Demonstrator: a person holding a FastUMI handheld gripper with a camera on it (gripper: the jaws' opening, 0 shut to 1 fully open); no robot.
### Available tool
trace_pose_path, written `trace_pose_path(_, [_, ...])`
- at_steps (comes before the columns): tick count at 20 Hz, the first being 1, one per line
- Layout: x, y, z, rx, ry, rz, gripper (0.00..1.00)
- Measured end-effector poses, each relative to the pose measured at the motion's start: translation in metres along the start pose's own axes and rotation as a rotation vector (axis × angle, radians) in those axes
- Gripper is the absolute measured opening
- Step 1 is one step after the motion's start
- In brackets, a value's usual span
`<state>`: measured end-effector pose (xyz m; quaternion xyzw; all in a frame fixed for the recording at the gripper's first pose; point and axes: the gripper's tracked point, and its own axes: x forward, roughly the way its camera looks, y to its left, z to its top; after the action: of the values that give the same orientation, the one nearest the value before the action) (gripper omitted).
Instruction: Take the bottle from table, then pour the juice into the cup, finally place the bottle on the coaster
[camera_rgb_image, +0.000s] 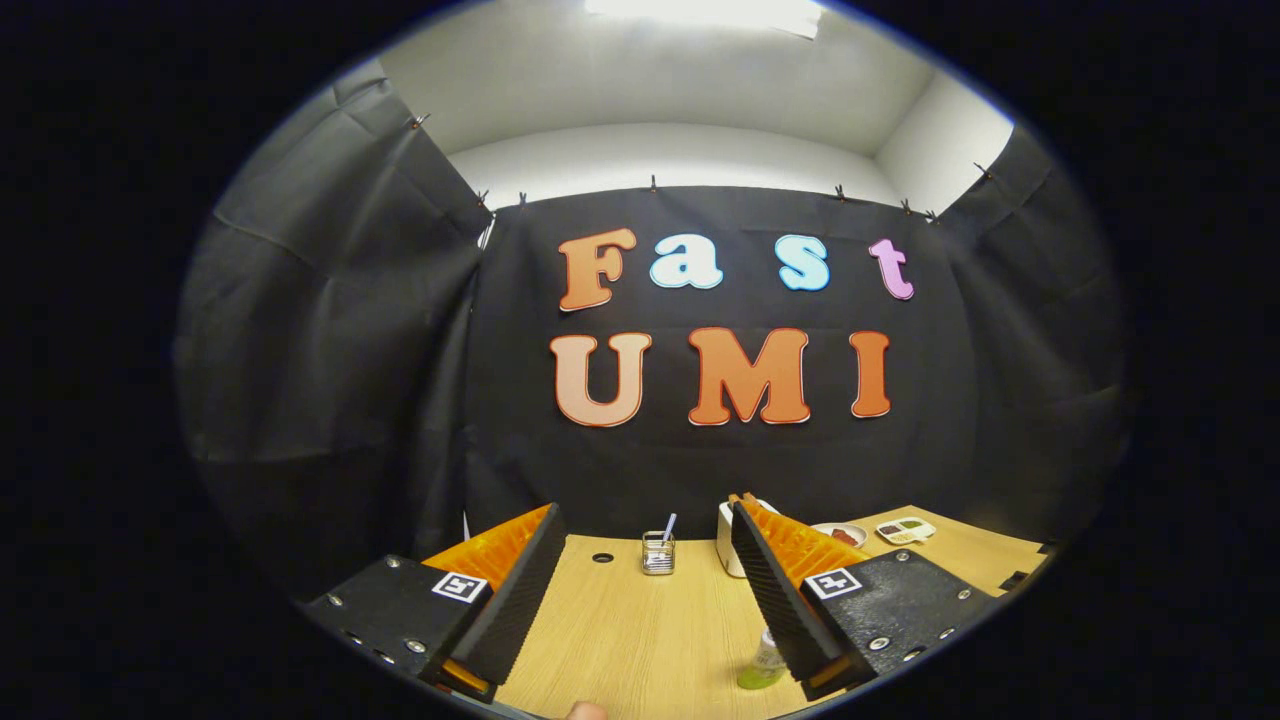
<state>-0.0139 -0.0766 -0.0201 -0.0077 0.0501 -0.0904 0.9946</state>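
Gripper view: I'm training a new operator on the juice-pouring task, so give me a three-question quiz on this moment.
1. True or false: the fingers are shut on the bottle.
2. Multiple choice: where does the bottle stand? A) far back by the cloth wall; B) low on the wooden table, right beside the right-hand finger, partly hidden by it; C) inside the glass holder.
3. Fill in: the small clear holder beyond the fingers has a ___ sticking out of it.

Key: 1 false, the fingers are wide open with bare table between them; 2 B; 3 straw-like stick.
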Motion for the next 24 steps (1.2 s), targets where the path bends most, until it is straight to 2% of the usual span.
trace_pose_path(5, [0.003, -0.041, -0.026, -0.014, 0.032, -0.065, 0.99])
trace_pose_path(11, [0.004, -0.098, -0.109, -0.085, 0.135, -0.127, 1.0])
trace_pose_path(16, [-0.005, -0.125, -0.194, -0.039, 0.251, -0.142, 1.0])
trace_pose_path(24, [-0.001, -0.144, -0.28, -0.016, 0.406, -0.16, 1.0])
